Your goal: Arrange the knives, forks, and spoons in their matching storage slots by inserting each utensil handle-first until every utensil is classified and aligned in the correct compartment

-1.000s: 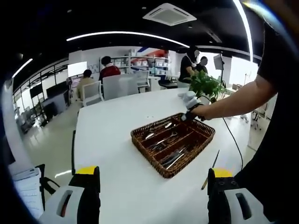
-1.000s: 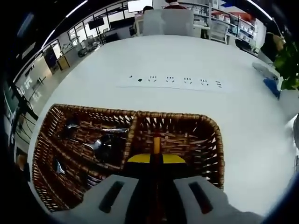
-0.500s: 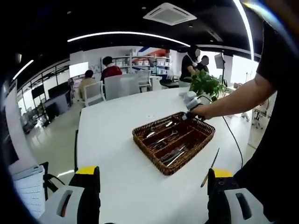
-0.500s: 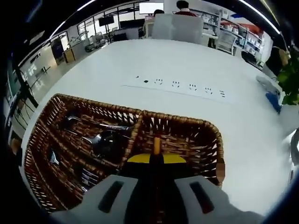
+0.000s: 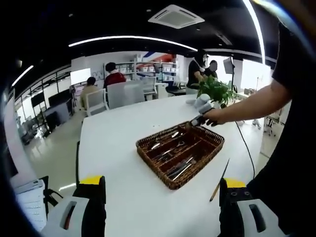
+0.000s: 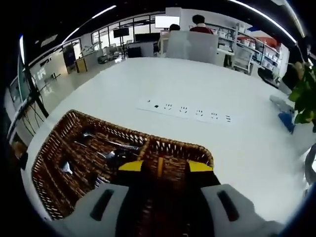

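one loose knife beside wicker tray, left gripper view

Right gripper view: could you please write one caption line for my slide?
Right gripper open over the wicker tray, utensils lying in its compartments on the white table.

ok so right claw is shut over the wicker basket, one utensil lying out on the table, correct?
Not shut. The right gripper view shows the right claw open, its yellow pads apart. The rest holds: it is over the wicker basket, and in the left gripper view one utensil lies out on the table.
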